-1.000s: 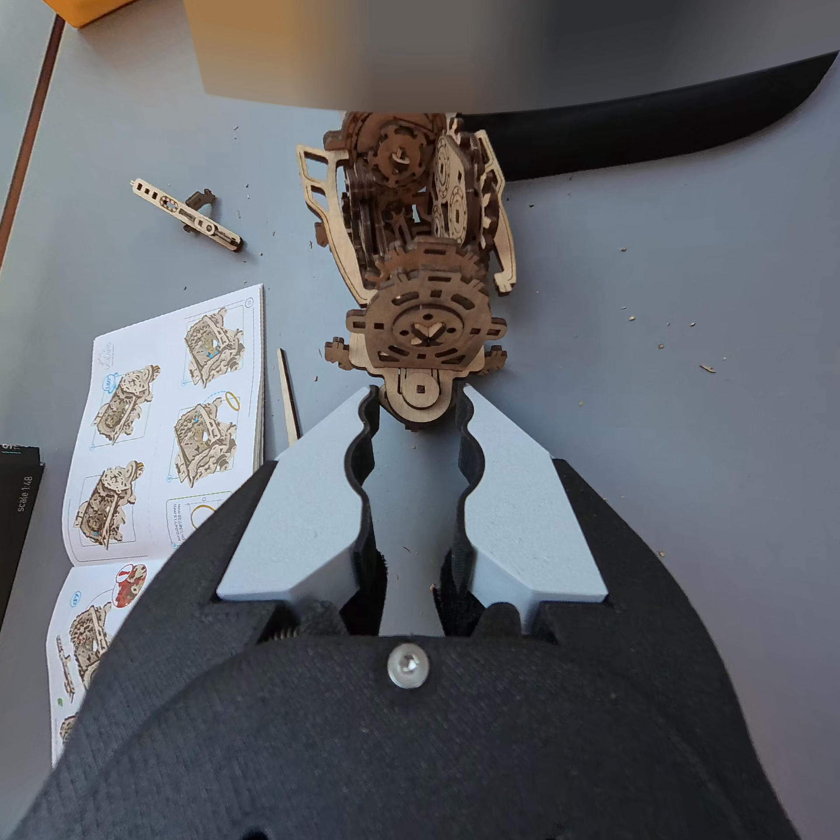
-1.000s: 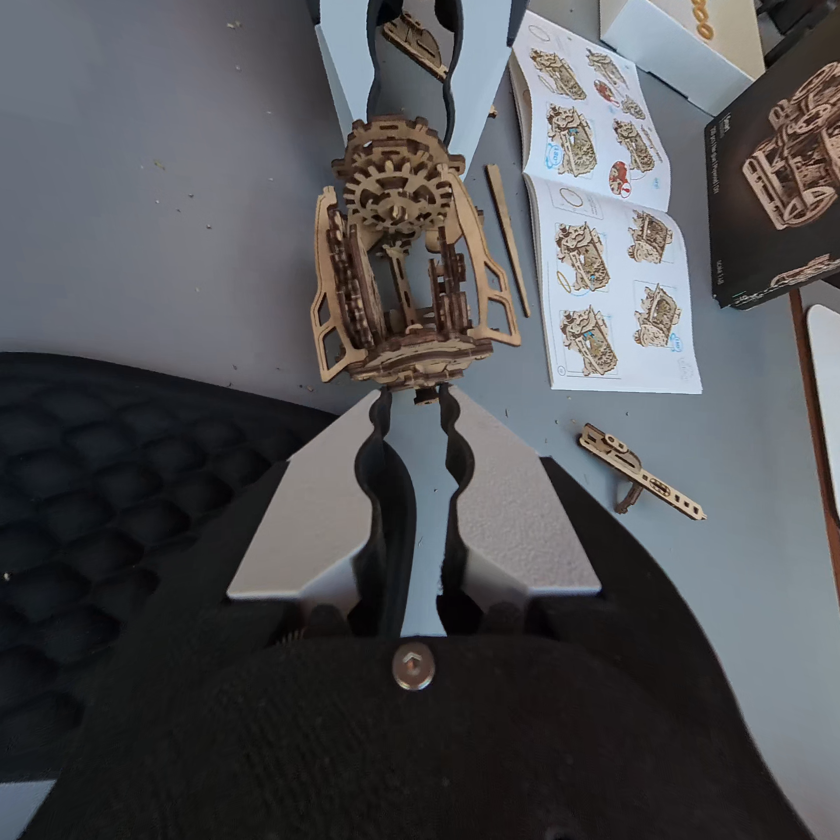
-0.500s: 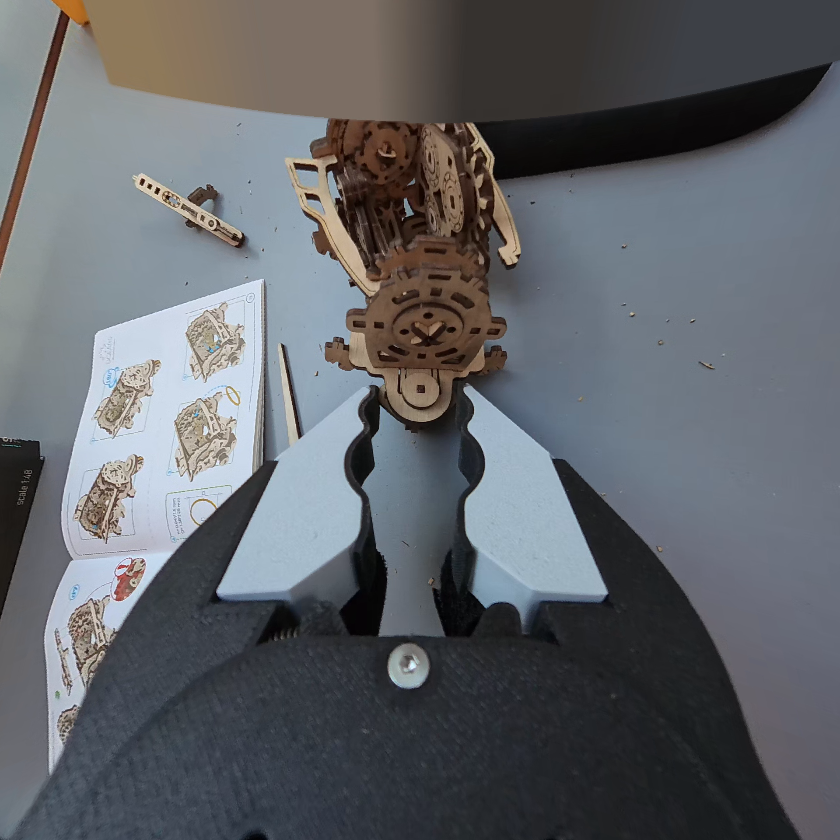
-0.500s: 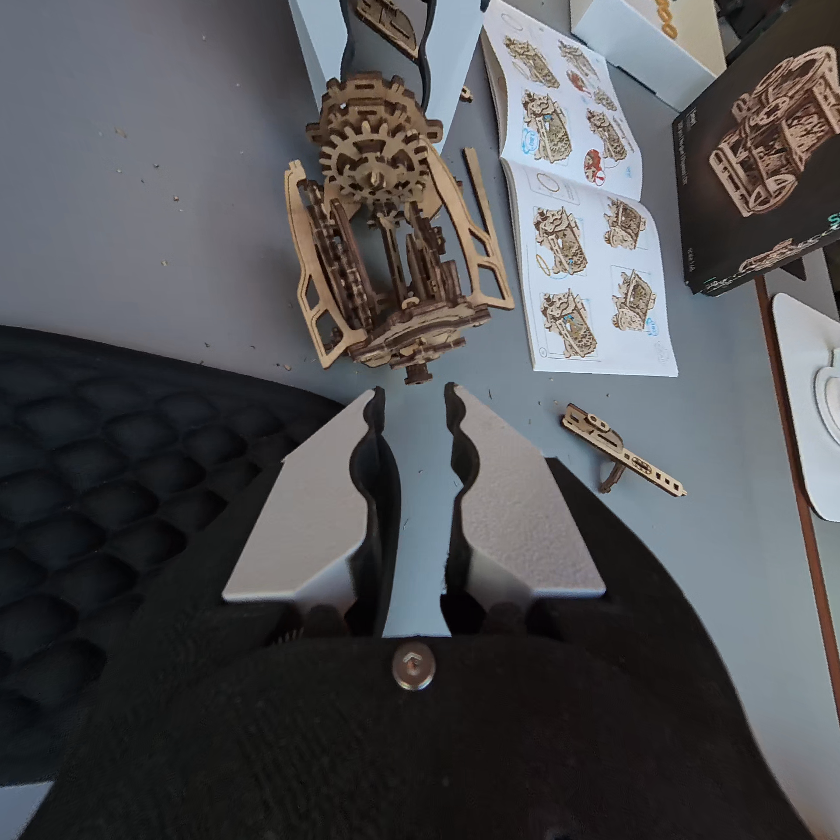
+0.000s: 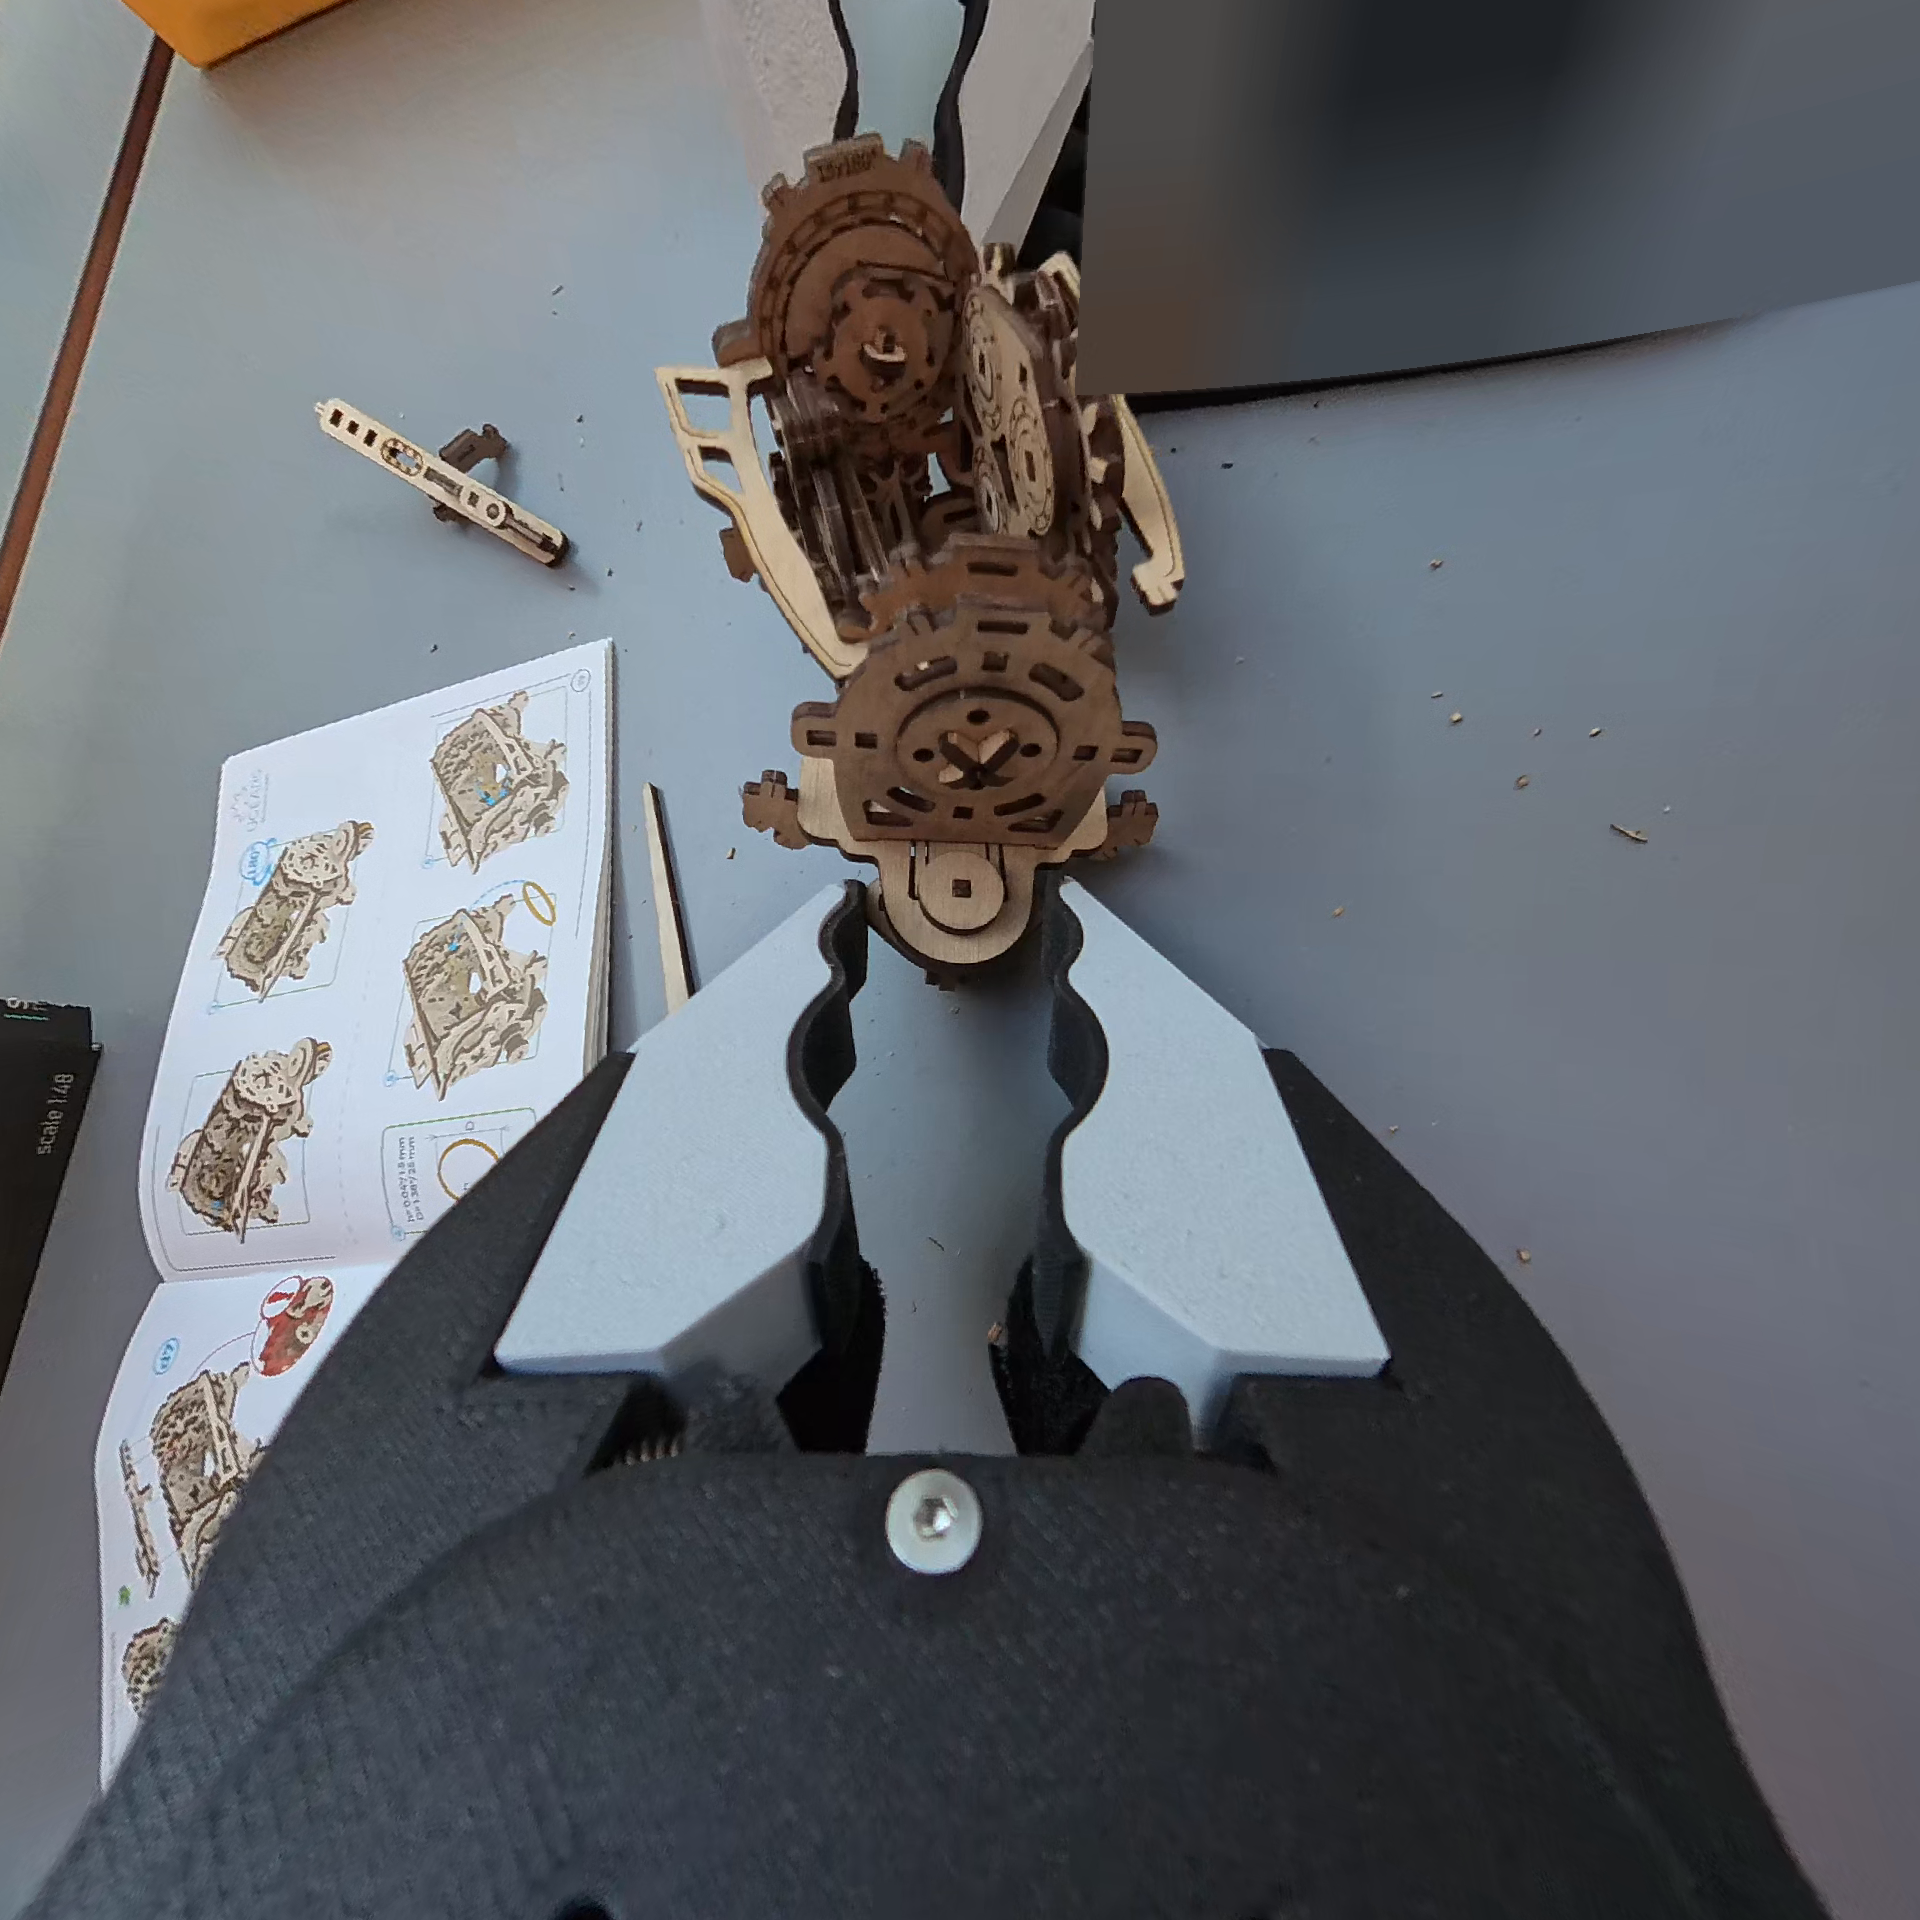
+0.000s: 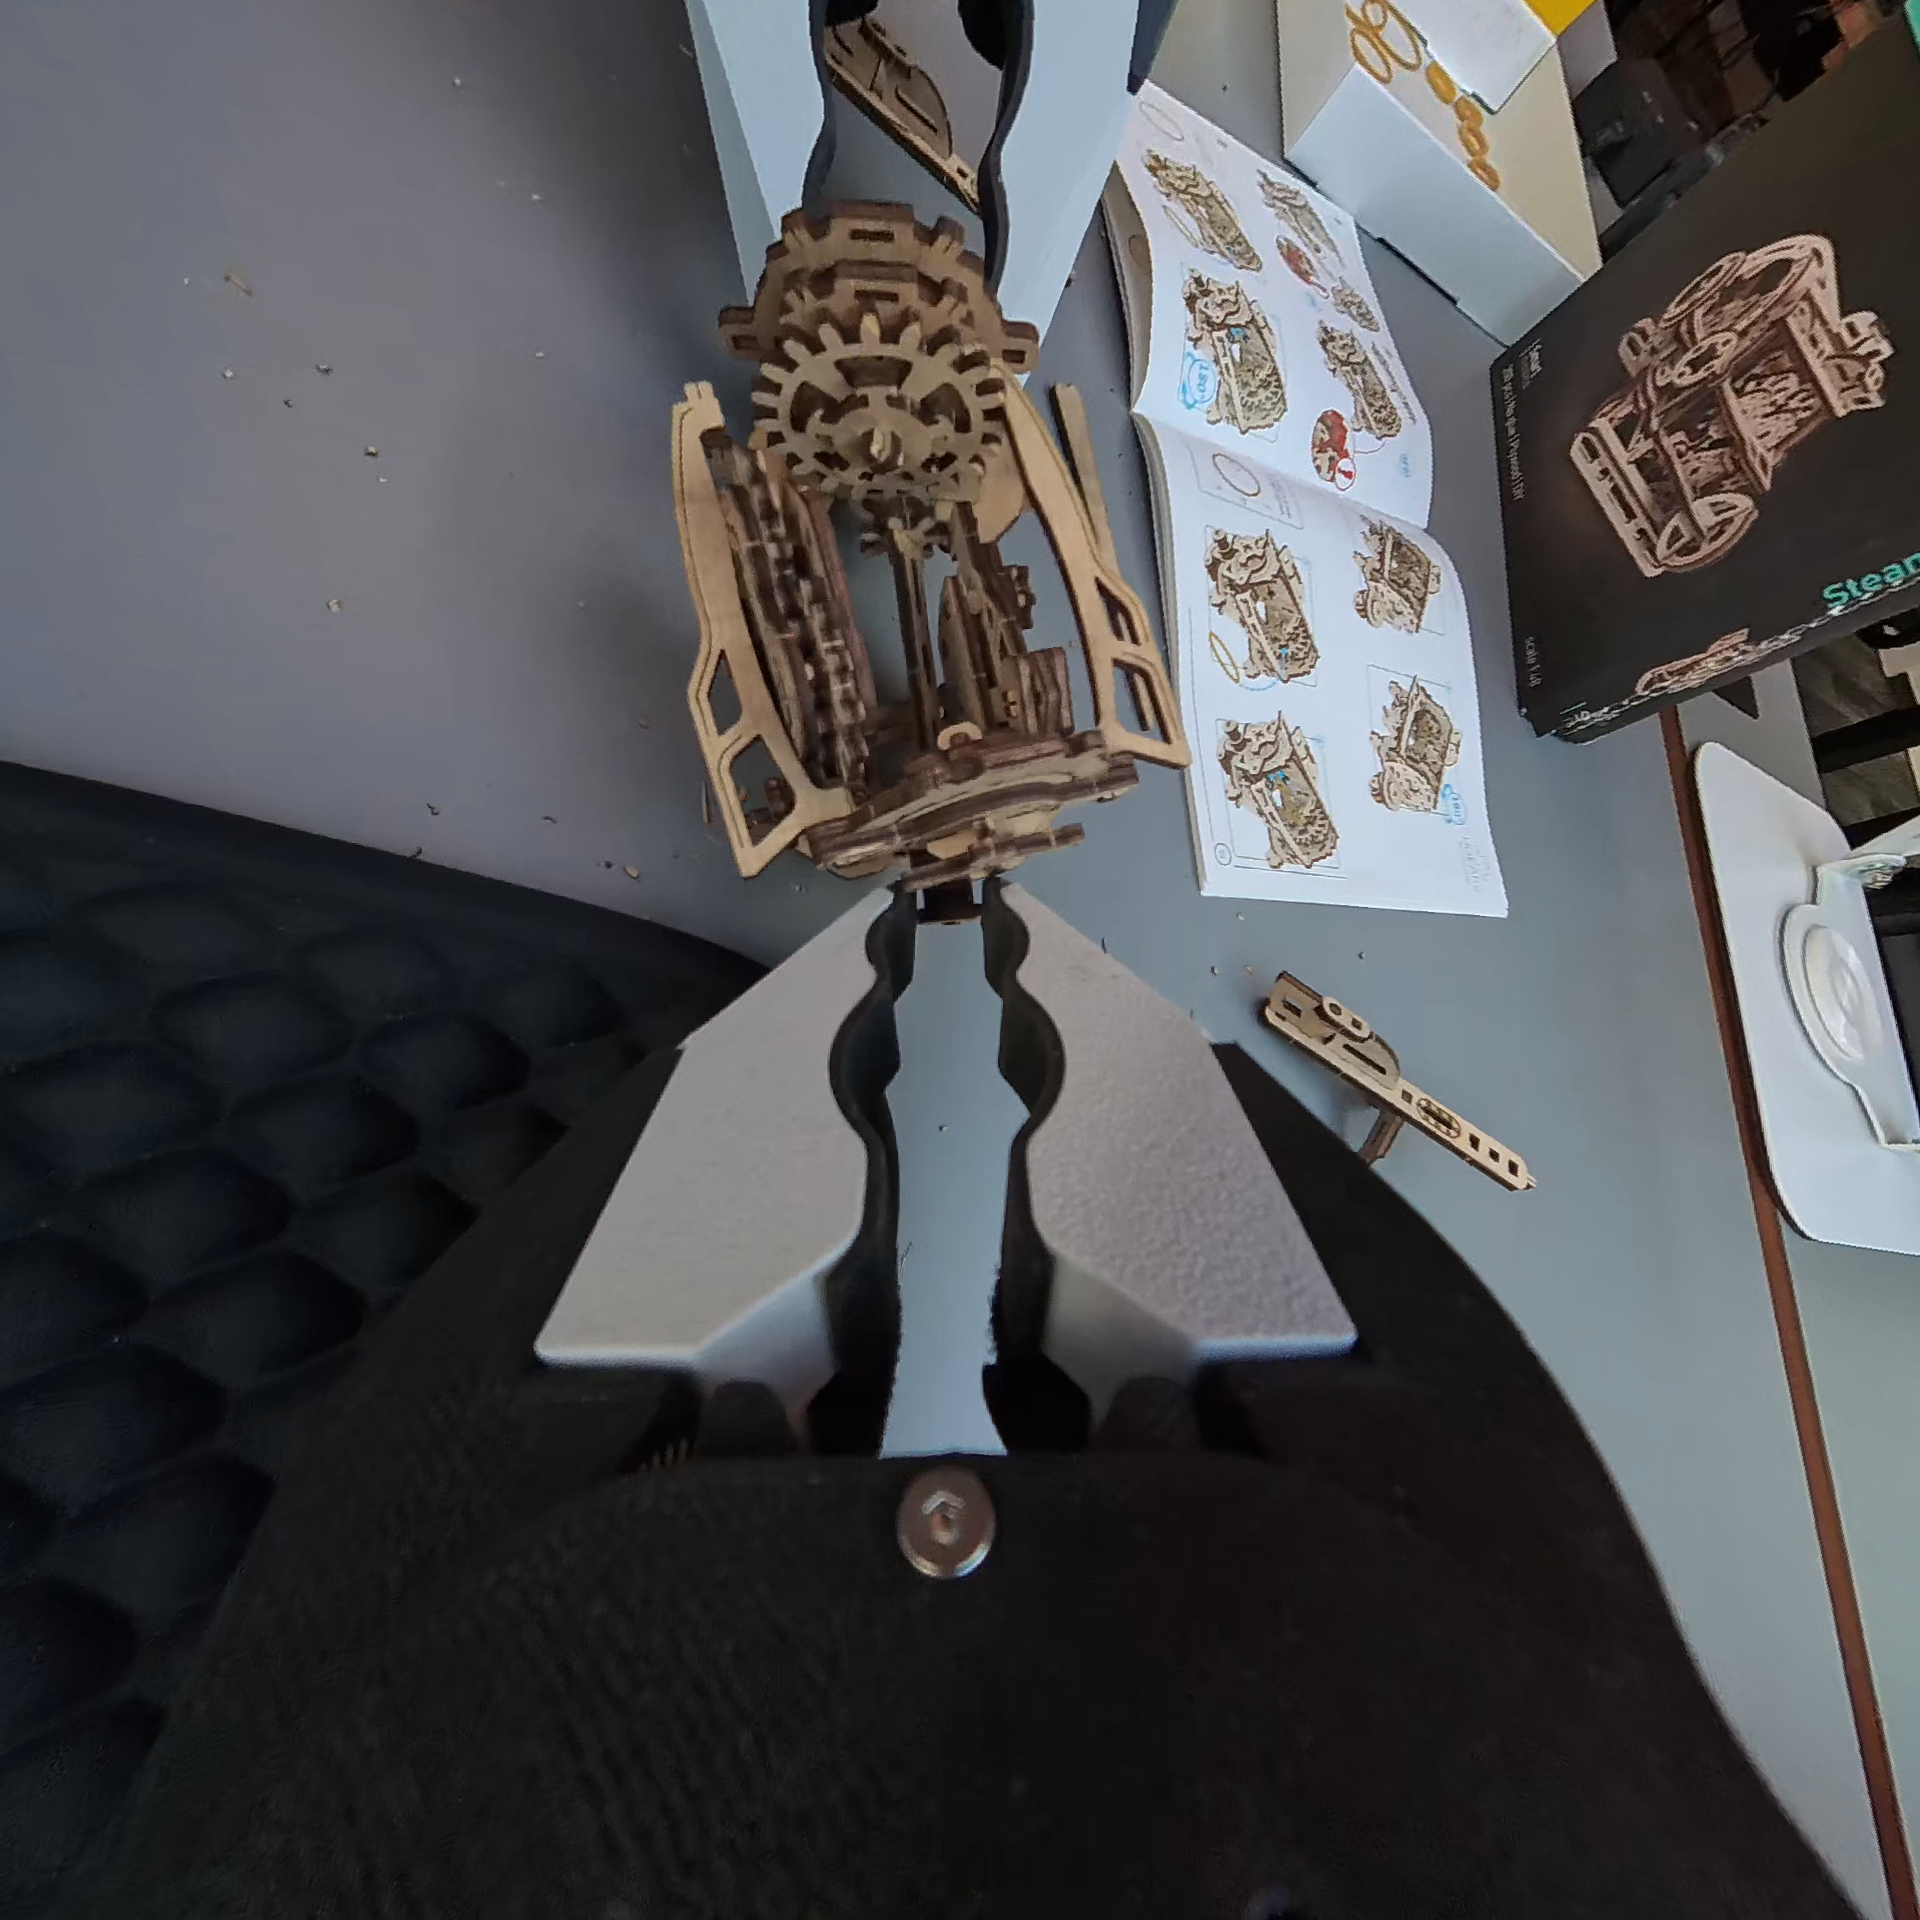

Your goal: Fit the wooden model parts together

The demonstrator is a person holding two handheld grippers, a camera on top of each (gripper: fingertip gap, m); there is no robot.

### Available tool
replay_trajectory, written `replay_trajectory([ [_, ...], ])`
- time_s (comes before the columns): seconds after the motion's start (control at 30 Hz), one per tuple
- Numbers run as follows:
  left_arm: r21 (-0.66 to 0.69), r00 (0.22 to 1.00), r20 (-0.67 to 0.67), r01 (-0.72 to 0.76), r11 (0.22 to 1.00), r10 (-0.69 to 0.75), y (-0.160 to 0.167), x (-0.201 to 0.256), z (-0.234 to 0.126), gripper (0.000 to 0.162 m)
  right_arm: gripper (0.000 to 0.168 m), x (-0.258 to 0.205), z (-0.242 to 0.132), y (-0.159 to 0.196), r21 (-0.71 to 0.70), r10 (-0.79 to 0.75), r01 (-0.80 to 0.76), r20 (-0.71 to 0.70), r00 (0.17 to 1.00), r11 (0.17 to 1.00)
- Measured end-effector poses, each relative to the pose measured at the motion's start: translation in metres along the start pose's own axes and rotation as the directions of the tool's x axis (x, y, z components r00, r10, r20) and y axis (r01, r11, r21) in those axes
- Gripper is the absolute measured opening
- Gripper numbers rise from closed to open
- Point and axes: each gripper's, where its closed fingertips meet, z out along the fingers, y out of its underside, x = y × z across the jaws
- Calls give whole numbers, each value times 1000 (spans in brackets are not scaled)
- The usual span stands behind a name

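The wooden model [image 5: 966,665], a geared frame of light and dark plywood, is held between both grippers above the grey table [image 5: 1558,935]. My left gripper [image 5: 954,906] is shut on the round tab at its disc end. My right gripper [image 6: 940,906] is shut on a small dark peg at the opposite end of the model [image 6: 904,582]. Each gripper also shows at the top of the other's view: the right gripper in the left wrist view [image 5: 894,114], the left gripper in the right wrist view [image 6: 904,114]. A loose slotted wooden strip [image 5: 442,483] lies on the table, also in the right wrist view [image 6: 1392,1081].
An open instruction booklet [image 5: 395,935] [image 6: 1309,520] lies beside the model, with a thin wooden stick [image 5: 665,894] next to it. A black box [image 6: 1714,416], a white box [image 6: 1434,135] and a white tray [image 6: 1818,987] stand near the table's edge. A black padded mat [image 6: 260,1091] lies on the other side. The thin wooden stick [image 5: 665,894] lies around 6 cm away from my left fingertips.
The right gripper let go of the peg and drew back half a second ago, then came back and closed on it. The left gripper kept its hold; the model tilted slightly.
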Motion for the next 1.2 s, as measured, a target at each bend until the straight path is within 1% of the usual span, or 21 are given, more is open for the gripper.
replay_trajectory([
  [0.1, 5, 1000, 3, 3, 1000, -3, 0, 0, 0, 31, 12, 0, -1, 0, 4, 20, -20, 5, 1000, 1000],
  [0.43, 37, 1000, -11, 28, 999, -27, 0, 0, -1, 32, 11, -8, 0, -7, -3, -4, 4, 3, 1000, 1000],
  [0.73, 102, 998, -36, 52, 993, -48, 0, -1, -2, 32, 11, -8, -2, -9, -10, 66, -66, 23, 998, 998],
  [0.83, 121, 999, -31, 34, 992, -30, 1, -1, -3, 32, 11, -9, 1, -11, -15, 87, -87, 33, 996, 996],
  [0.97, 129, 999, -32, 27, 991, -23, 1, -1, -4, 32, 11, -10, 2, -13, -12, 78, -78, 33, 996, 997],
  [1.1, 143, 999, -37, 11, 990, -6, 2, -1, -4, 32, 11, -13, 3, -16, 3, 85, -85, 47, 995, 996],
  [1.2, 158, 998, -52, 37, 987, -29, 2, -1, -5, 32, 10, -15, 3, -18, 28, 115, -117, 63, 991, 993],
])
